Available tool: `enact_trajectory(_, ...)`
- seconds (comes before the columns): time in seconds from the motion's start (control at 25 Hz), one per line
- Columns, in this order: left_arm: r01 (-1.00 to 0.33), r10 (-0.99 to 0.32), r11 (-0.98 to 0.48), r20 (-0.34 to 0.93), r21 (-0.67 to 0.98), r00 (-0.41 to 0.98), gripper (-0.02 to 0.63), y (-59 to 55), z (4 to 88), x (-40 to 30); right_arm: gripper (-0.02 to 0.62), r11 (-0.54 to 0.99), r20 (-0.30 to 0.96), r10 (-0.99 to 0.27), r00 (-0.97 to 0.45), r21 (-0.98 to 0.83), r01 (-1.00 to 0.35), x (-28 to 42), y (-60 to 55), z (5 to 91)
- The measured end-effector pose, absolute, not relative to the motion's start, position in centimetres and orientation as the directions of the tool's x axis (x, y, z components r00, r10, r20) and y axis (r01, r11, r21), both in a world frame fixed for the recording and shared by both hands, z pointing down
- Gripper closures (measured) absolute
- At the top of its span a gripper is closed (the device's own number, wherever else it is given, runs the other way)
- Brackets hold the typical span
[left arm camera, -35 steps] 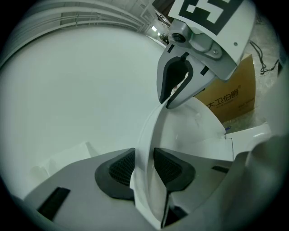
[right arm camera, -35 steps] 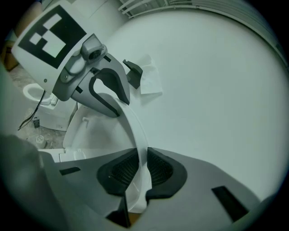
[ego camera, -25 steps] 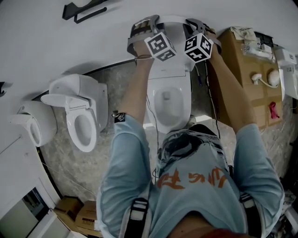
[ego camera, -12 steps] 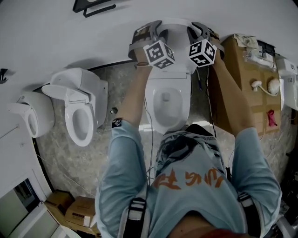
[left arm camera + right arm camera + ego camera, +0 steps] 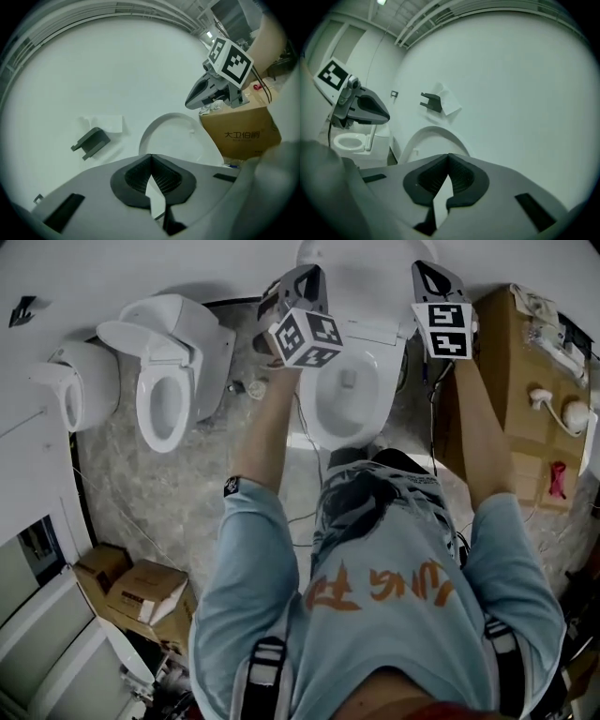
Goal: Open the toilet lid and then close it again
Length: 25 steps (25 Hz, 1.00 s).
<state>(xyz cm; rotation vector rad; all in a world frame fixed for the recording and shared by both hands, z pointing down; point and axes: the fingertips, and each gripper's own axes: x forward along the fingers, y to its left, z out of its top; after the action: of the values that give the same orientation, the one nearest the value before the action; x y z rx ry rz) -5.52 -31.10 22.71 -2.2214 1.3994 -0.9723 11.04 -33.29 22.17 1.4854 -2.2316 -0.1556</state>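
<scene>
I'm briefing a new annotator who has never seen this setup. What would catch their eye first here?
The left gripper and the right gripper are held up over the middle toilet, whose lid stands raised against the wall. Both have just closed their jaws with nothing between them. A second toilet stands to its left in the head view, and a cardboard box to its right.

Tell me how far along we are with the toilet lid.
Done: the lid stands upright, leaving the bowl uncovered. In hand: nothing; the left gripper and right gripper have just closed with nothing between their jaws, both short of the lid. Left: lowering the lid back down.
</scene>
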Motion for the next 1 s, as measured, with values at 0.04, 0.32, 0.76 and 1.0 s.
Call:
enact_trajectory(0.04,-0.663,-0.886,-0.455,0.376,-0.595,0.271,0.581,-29.6,23.3,-6.0,0.583,0.429,0.300,-0.891,-0.342,0.304,-0.851,10.7,-32.3,22.5)
enact_trajectory(0.32,-0.676,-0.842,-0.490,0.501,-0.551,0.202,0.581,-20.1,29.9,-7.7,0.583,0.542,0.315,-0.825,-0.469,0.204,-0.815,8.4,-25.6,26.7)
enact_trajectory(0.76,-0.724,-0.728,-0.541,0.669,-0.428,0.148,0.580,-9.7,41.4,-8.7,0.583,0.747,0.418,-0.638,-0.647,0.132,-0.652,4.2,-17.3,36.2)
enact_trajectory(1.0,-0.734,-0.621,-0.584,0.774,-0.347,0.128,0.580,-5.0,49.6,-9.7,0.583,0.817,0.520,-0.518,-0.679,0.065,-0.574,2.3,-12.6,45.3)
